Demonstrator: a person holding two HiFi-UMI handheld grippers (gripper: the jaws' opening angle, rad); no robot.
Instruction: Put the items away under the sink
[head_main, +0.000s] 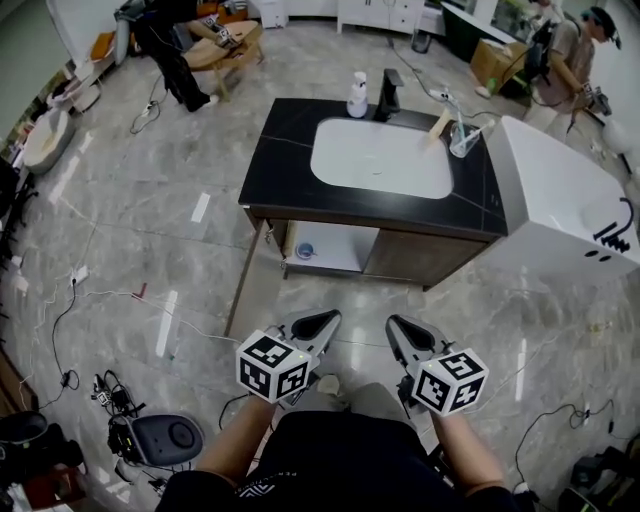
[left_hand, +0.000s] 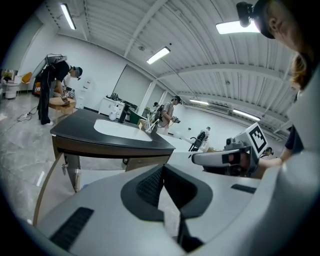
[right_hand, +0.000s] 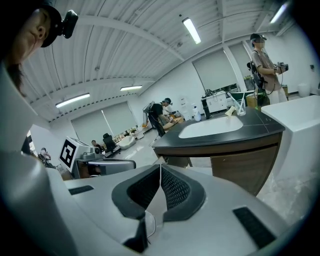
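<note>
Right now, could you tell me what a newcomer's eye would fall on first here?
The black vanity with its white sink stands mid-floor, its left door swung open. On top, a bottle sits beside the faucet and a cup stands at the sink's right corner. Low in the head view, the left gripper and right gripper point towards it, fingers together, holding nothing.

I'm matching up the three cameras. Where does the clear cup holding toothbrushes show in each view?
Head view: clear cup upper right, on the counter, right of the white basin.
Left gripper view: cup near centre, past the basin's far end.
Right gripper view: cup upper right, right of the basin.
Shared landmark: the white basin.
</note>
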